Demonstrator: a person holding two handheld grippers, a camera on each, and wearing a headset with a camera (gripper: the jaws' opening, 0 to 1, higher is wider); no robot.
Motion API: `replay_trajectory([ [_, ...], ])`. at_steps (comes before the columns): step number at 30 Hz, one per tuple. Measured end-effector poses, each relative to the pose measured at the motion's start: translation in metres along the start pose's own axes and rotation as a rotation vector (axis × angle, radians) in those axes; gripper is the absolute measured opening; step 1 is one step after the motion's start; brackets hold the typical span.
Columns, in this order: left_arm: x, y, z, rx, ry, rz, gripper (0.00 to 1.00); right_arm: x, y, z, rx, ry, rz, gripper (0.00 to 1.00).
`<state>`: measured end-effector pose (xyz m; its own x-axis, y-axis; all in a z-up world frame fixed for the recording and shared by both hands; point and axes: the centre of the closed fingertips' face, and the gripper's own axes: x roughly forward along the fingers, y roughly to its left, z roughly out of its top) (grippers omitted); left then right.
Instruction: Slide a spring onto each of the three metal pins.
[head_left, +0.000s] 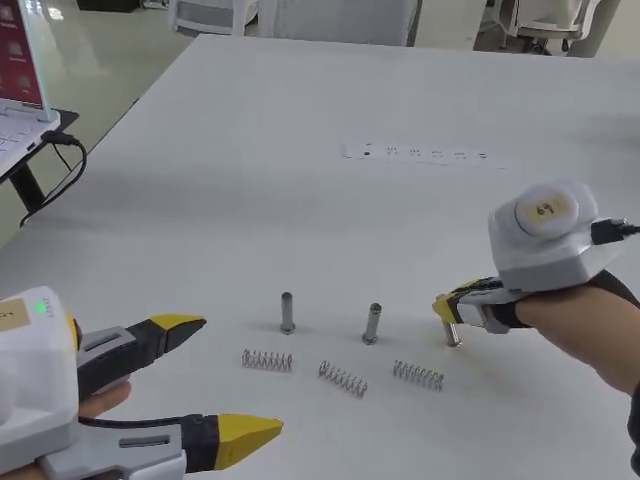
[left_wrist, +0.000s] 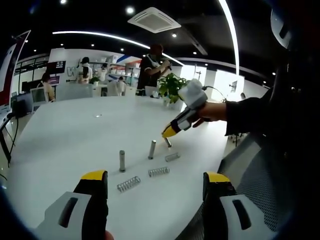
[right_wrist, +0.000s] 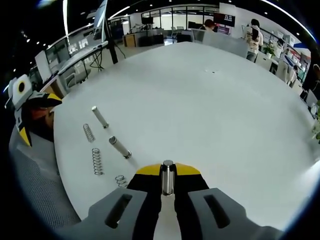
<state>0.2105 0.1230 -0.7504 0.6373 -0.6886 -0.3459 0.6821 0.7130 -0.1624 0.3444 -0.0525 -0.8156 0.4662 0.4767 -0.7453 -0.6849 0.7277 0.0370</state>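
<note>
Three short metal pins stand upright in a row on the white table (head_left: 300, 170): left pin (head_left: 287, 312), middle pin (head_left: 372, 323) and right pin (head_left: 452, 332). In front of them lie three springs (head_left: 267, 360) (head_left: 342, 378) (head_left: 418, 375). My right gripper (head_left: 450, 306) is shut on the right pin (right_wrist: 167, 178), which shows between its yellow tips in the right gripper view. My left gripper (head_left: 228, 378) is open and holds nothing, just left of the leftmost spring (left_wrist: 128, 183). The left gripper view has the right gripper (left_wrist: 170, 132) on the far pin (left_wrist: 168, 142).
A strip of small printed marks (head_left: 420, 153) lies farther back on the table. A laptop (head_left: 15, 110) with a cable sits on a stand off the left edge. Chairs and people are beyond the far side.
</note>
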Motion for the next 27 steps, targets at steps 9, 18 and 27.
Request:
replay_trajectory([
  [9,0.0,0.0,0.002,0.004,-0.004,0.0,0.74,-0.005,0.0,-0.001,-0.014,-0.028,-0.002,0.06],
  [18,0.0,-0.002,0.002,0.009,0.0,-0.004,0.74,-0.01,-0.001,-0.004,-0.018,-0.052,0.005,0.06],
  [27,-0.001,-0.003,0.003,0.012,-0.002,-0.004,0.74,-0.014,-0.002,-0.008,-0.032,-0.054,0.005,0.06],
])
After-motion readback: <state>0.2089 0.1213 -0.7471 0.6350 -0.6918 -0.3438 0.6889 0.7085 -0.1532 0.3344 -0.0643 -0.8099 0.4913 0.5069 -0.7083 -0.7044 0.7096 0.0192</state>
